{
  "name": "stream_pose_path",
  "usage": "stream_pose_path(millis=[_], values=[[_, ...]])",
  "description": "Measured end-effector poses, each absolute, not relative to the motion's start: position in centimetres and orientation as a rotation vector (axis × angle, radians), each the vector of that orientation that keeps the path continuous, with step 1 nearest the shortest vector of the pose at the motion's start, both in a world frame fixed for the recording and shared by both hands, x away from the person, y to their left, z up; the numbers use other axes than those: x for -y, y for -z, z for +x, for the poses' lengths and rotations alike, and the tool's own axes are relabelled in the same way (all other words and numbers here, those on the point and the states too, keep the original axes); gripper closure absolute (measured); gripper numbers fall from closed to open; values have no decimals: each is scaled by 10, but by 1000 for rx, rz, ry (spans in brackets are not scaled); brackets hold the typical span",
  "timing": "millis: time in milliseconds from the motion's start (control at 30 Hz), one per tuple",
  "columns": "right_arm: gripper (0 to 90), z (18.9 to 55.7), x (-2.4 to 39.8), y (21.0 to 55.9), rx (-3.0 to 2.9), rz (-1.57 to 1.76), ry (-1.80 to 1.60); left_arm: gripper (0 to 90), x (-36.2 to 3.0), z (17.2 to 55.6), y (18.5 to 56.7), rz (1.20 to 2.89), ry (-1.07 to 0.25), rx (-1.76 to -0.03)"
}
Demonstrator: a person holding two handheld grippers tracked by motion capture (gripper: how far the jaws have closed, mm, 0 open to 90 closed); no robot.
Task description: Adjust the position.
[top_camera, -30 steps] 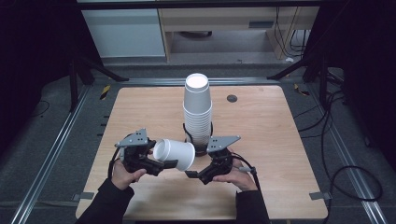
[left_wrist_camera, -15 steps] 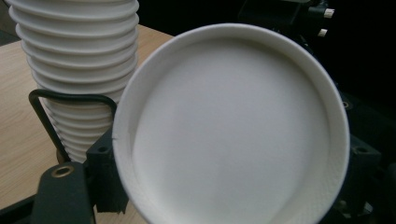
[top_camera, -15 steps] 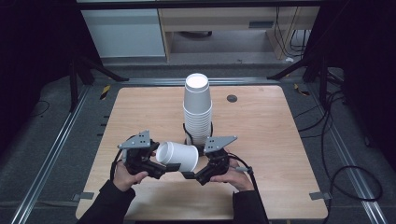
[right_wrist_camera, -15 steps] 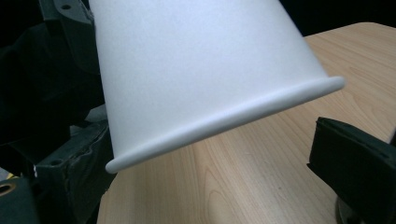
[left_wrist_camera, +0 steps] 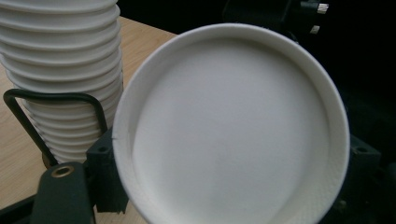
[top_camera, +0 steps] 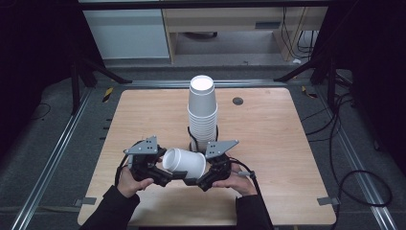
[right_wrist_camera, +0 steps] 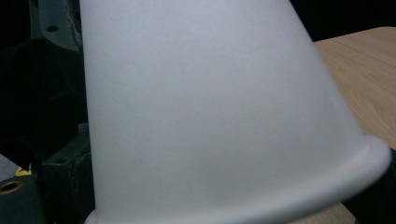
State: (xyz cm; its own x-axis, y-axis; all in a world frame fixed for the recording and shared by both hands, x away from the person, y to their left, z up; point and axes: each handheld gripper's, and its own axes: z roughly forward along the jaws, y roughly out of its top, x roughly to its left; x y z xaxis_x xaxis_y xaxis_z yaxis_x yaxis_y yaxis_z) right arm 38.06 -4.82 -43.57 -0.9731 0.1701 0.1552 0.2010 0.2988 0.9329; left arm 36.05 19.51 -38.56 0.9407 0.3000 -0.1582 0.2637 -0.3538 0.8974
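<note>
Cup: You held one white paper cup [top_camera: 184, 162] on its side above the near middle of the wooden table [top_camera: 268, 143], between your two grippers, just in front of the stack.

Left gripper: Your left gripper [top_camera: 160, 175] sat at the cup's closed bottom end; in the left gripper view that round base [left_wrist_camera: 231, 135] faced the camera, and whether the fingers pinched it or merely flanked it could not be told.

Right gripper: Your right gripper [top_camera: 203, 179] met the cup at its rolled rim end; its own view looked along the cup's wall [right_wrist_camera: 210, 107], and the state of its fingers could not be told either.

Handling: The cup looked very light, thin-walled and easily crushed, with a smooth, slightly slippery side; the stiffer rolled rim and the base ring were judged the safer places to take hold, gently.

Count: One loose cup; one upside-down stack of cups [top_camera: 202, 112] in a black wire holder [left_wrist_camera: 56, 100], its many nested rims too close to number; two grippers.
</note>
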Motion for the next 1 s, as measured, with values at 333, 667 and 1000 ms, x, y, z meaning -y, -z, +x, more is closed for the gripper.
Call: stream_pose_path(millis=[333, 667, 1000], values=[[74, 381, 48, 436, 2512, -355, 1818, 191, -197, 362, 386, 1955, -28, -407], [59, 379, 47, 436, 2532, -340, 1820, 191, -196, 362, 386, 1966, -22, -402], [72, 379, 45, 437, 2540, -316, 1807, 193, -195, 362, 387, 1987, -14, -392]])
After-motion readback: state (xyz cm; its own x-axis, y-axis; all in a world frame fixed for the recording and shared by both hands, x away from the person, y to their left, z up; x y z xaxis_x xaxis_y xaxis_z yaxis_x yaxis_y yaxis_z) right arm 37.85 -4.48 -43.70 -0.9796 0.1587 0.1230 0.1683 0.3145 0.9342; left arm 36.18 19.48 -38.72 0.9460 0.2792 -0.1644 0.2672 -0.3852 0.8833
